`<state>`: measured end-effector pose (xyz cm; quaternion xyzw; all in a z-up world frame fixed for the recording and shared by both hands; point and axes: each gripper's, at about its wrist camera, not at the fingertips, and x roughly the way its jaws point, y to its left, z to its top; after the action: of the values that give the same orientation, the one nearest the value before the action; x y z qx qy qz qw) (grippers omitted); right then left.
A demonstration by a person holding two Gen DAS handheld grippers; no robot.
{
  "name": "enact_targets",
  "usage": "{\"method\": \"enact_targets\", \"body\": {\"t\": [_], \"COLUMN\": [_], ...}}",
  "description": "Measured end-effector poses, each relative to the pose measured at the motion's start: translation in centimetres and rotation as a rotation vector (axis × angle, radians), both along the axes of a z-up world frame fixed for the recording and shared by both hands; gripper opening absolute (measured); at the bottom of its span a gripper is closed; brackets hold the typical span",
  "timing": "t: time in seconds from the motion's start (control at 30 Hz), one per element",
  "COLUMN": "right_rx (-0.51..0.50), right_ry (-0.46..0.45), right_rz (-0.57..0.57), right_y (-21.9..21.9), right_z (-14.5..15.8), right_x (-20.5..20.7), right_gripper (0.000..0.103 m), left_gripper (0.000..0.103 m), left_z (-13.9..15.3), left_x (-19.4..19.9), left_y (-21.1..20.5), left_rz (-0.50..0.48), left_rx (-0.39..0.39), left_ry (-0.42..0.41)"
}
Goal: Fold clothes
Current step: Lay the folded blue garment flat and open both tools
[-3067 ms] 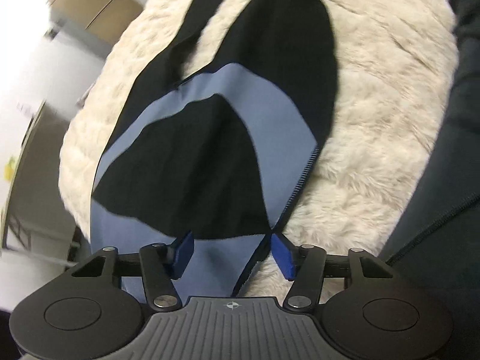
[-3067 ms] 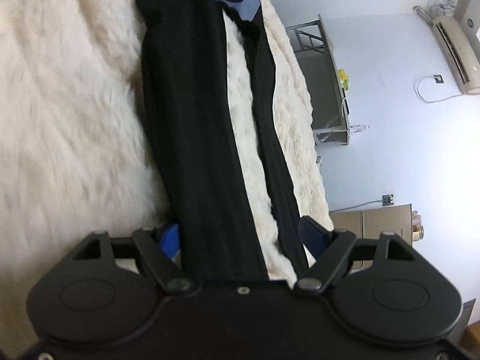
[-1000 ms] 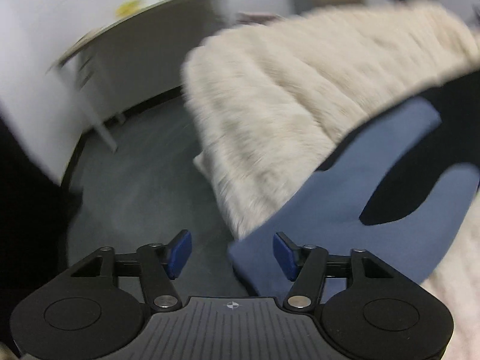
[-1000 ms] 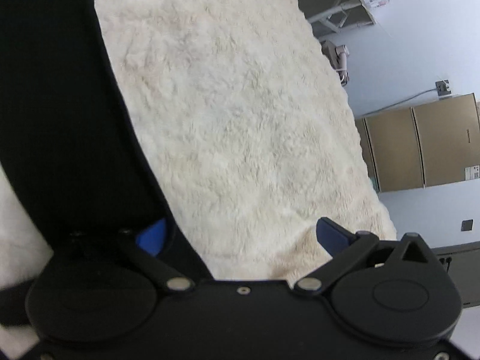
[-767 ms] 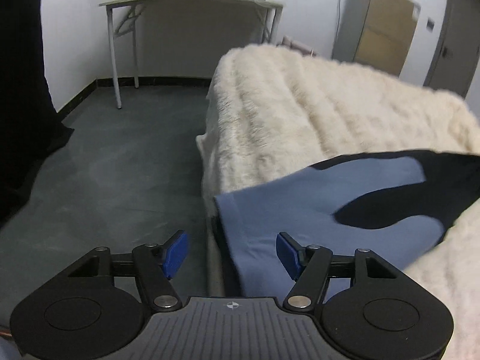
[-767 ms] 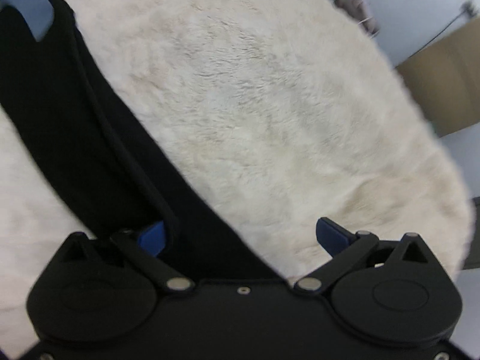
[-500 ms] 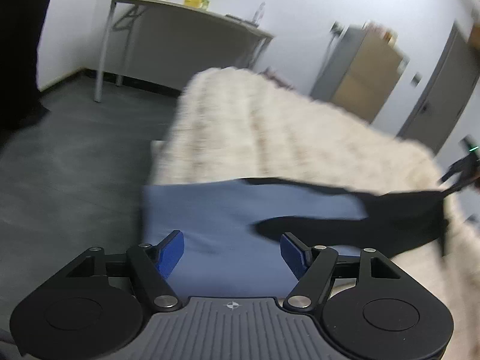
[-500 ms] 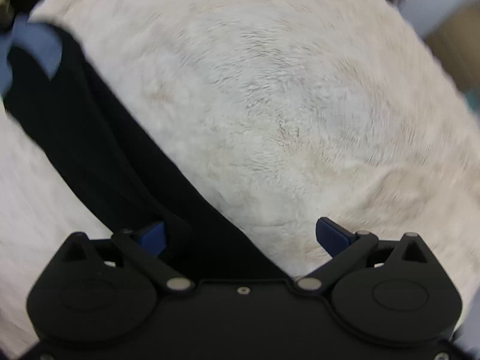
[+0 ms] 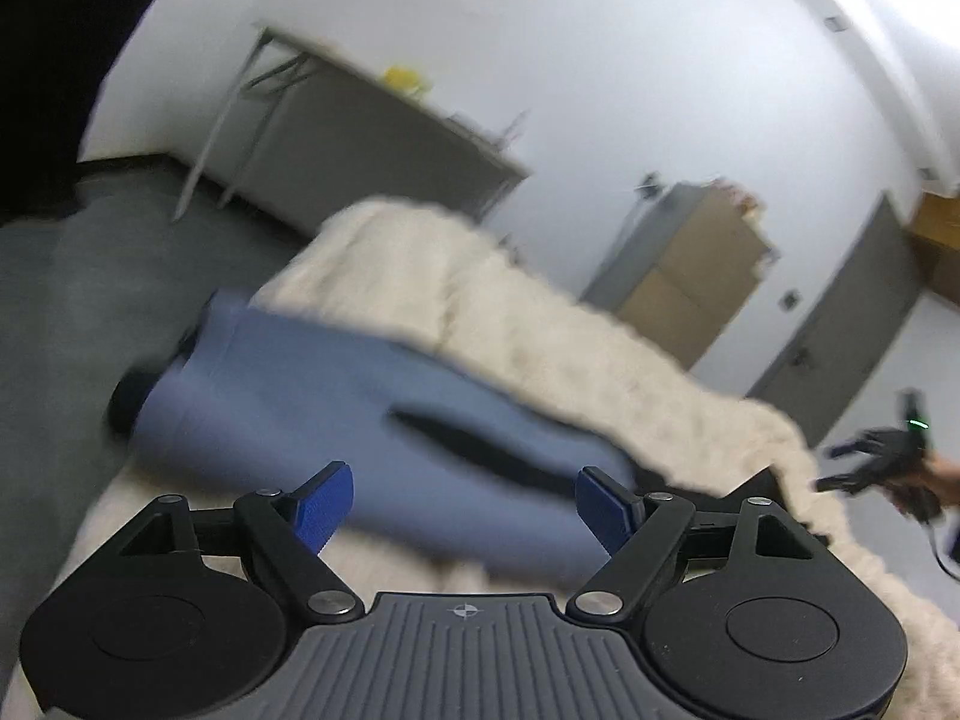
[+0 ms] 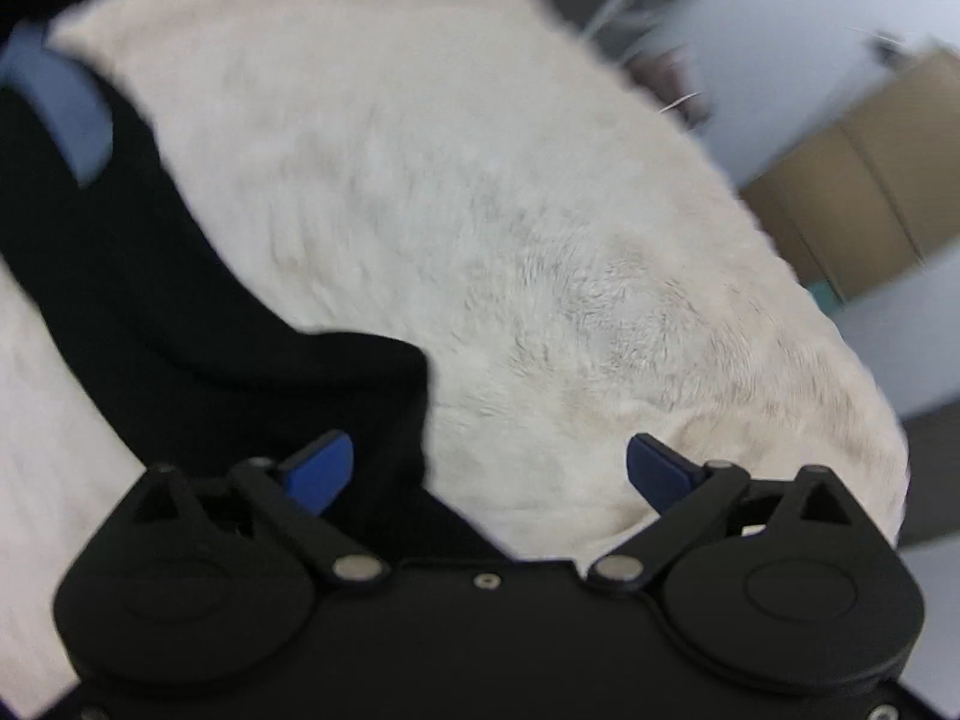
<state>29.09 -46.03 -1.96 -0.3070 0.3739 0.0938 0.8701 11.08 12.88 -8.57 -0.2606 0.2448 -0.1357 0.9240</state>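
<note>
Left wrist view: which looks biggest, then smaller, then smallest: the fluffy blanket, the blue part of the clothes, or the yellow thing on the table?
1. Fluffy blanket
2. Blue part of the clothes, though it is nearer the camera and blurred
3. Yellow thing, tiny and far away on the table

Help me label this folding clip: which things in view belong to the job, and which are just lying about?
Part of the job:
- blue and black garment
- fluffy cream blanket it lies on
- left tool, jaws opening, garment's blue end ahead, ungripped
- right tool, open over the garment's black end

Just lying about:
- grey table
- yellow item on it
- tan cabinet
- grey door
</note>
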Motion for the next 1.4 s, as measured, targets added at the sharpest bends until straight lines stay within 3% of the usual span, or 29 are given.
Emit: {"method": "enact_targets", "body": {"t": [0.1, 0.17, 0.3, 0.33, 0.37, 0.4, 0.43, 0.5, 0.6, 0.7, 0.77, 0.83, 0.9, 0.97, 1.07, 1.13, 1.2, 1.23, 1.27, 1.3, 1.37, 1.4], "right_rx": [-0.002, -0.045, 0.009, 0.045, 0.070, 0.080, 0.123, 0.195, 0.282, 0.439, 0.492, 0.595, 0.666, 0.691, 0.677, 0.609, 0.580, 0.540, 0.470, 0.395, 0.215, 0.124], "right_ry": [-0.086, -0.120, -0.160, -0.145, -0.126, -0.120, -0.100, -0.093, -0.056, 0.107, 0.157, 0.234, 0.296, 0.351, 0.431, 0.536, 0.596, 0.604, 0.563, 0.516, 0.316, 0.212], "right_rz": [-0.038, -0.077, -0.127, -0.154, -0.159, -0.160, -0.169, -0.152, -0.080, 0.043, 0.076, 0.121, 0.071, -0.005, -0.206, -0.369, -0.429, -0.460, -0.491, -0.522, -0.532, -0.533], "right_y": [0.3, 0.6, 0.2, -0.1, -0.5, -0.6, -0.9, -1.0, -1.7, -4.3, -5.3, -7.9, -10.6, -13.0, -16.8, -18.3, -18.7, -18.6, -18.5, -18.3, -16.7, -15.9], "right_z": [-3.3, -7.4, -9.8, -10.5, -10.7, -10.8, -10.2, -8.5, -3.6, 4.8, 7.3, 12.1, 14.1, 14.6, 12.9, 9.6, 7.2, 5.5, 4.6, 3.9, 3.5, 3.3], "right_x": [-4.3, -6.4, -7.3, -7.0, -6.8, -6.8, -6.6, -6.8, -6.7, -5.2, -4.5, -2.1, 0.4, 2.7, 5.8, 7.4, 7.8, 8.1, 8.4, 8.6, 8.1, 7.9], "right_gripper": [0.091, 0.073, 0.063, 0.051, 0.022, 0.004, 0.002, 0.002, 0.002, 0.003, 0.003, 0.004, 0.004, 0.004, 0.004, 0.004, 0.006, 0.014, 0.027, 0.031, 0.056, 0.062], "left_gripper": [0.082, 0.082, 0.082, 0.082, 0.082, 0.082, 0.082, 0.082, 0.082, 0.082, 0.082, 0.082, 0.082, 0.082, 0.082, 0.082, 0.082, 0.082, 0.082, 0.082, 0.082, 0.082], "left_z": [0.2, -0.1, -0.1, 0.0, 0.0, 0.0, -0.1, -0.3, -0.5, -0.5, -0.5, -0.5, -0.5, -0.5, -0.5, -0.6, -0.6, -0.7, -0.7, -0.7, -0.8, -0.8], "left_x": [0.2, 0.8, 1.0, 0.8, 0.7, 0.6, 0.6, 0.6, 0.8, 1.1, 1.2, 1.2, 1.2, 1.1, 0.9, 1.0, 1.1, 1.2, 1.2, 1.3, 1.4, 1.5], "left_y": [-0.9, -1.5, -2.4, -2.5, -2.5, -2.5, -2.5, -2.3, -2.2, -2.2, -2.5, -2.9, -3.1, -3.2, -3.1, -2.9, -2.8, -2.8, -2.8, -2.9, -3.0, -3.1], "left_rz": [-0.011, -0.026, -0.065, -0.070, -0.068, -0.063, -0.057, -0.041, -0.034, -0.043, -0.057, -0.071, -0.079, -0.078, -0.067, -0.057, -0.051, -0.050, -0.050, -0.053, -0.062, -0.067], "left_rx": [0.072, 0.106, 0.146, 0.146, 0.147, 0.149, 0.149, 0.143, 0.138, 0.141, 0.154, 0.169, 0.179, 0.188, 0.178, 0.171, 0.167, 0.166, 0.167, 0.169, 0.175, 0.179], "left_ry": [-0.026, -0.001, 0.001, -0.011, -0.019, -0.023, -0.027, -0.027, -0.018, -0.008, -0.008, -0.009, -0.010, -0.011, -0.019, -0.015, -0.011, -0.012, -0.013, -0.012, -0.007, -0.002]}}
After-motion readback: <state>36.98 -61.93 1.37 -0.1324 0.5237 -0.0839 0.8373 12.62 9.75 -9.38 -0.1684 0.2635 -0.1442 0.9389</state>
